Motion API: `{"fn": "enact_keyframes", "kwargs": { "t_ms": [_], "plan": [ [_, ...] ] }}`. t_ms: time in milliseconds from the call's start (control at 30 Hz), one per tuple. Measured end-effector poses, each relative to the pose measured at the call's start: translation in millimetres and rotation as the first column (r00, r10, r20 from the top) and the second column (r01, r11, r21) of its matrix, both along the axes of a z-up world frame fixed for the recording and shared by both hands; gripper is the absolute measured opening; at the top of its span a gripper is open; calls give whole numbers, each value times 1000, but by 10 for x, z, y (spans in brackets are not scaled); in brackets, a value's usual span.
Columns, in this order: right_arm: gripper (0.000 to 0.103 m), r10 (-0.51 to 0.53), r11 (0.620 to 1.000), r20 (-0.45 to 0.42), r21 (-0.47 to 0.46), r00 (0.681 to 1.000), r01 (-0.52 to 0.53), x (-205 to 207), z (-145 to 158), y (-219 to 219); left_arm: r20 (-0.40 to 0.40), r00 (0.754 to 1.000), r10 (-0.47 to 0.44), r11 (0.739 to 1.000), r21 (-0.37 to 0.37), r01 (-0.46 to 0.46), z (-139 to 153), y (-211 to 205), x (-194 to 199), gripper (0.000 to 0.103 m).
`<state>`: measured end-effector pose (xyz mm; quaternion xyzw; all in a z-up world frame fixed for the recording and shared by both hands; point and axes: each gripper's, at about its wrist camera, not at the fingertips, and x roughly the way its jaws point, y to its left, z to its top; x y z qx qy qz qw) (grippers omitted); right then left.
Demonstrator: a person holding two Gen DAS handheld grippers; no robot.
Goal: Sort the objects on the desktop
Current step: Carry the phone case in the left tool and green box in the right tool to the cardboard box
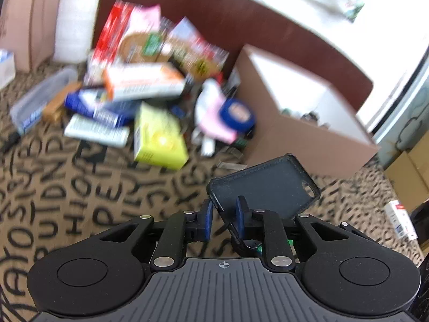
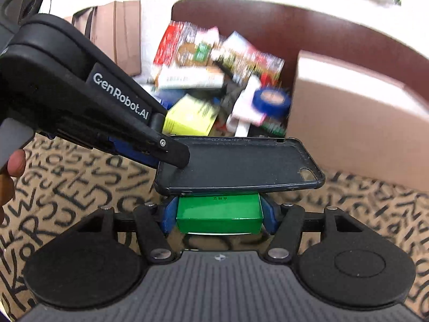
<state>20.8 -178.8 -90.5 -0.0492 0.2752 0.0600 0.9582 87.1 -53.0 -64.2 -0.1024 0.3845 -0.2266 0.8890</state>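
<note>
The left gripper (image 1: 224, 218) is clamped on the near edge of a black phone case (image 1: 264, 185), holding it lifted and tilted above the patterned cloth (image 1: 80, 187). The right gripper (image 2: 218, 212) is clenched around a green box (image 2: 218, 210), directly beneath the case. Ahead of both lie a yellow box (image 1: 159, 136), a blue tape roll (image 1: 237, 112) and a cardboard box (image 1: 300, 136).
</note>
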Motion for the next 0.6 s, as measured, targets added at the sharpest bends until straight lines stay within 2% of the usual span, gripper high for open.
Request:
{"fn": "enact_keyframes", "kwargs": {
  "t_ms": [267,367,400,467,600],
  "plan": [
    [65,-27,997,174,-60,984,37,-76,553,-213,116,993,-22,994,-101,34,628,-245,62,11],
    [65,-40,993,235,-94,971,64,-17,765,-346,166,986,-29,992,-115,48,835,-406,131,11],
    [65,-43,992,249,-103,968,70,9,819,-386,180,983,-25,992,-114,46,894,-463,169,7],
    [65,-49,989,275,-122,960,86,77,922,-475,190,981,-25,991,-127,50,1001,-575,261,1],
    [65,-73,977,319,-169,945,132,252,1063,-674,194,980,-45,986,-150,75,1133,-828,504,1]
  ]
}}
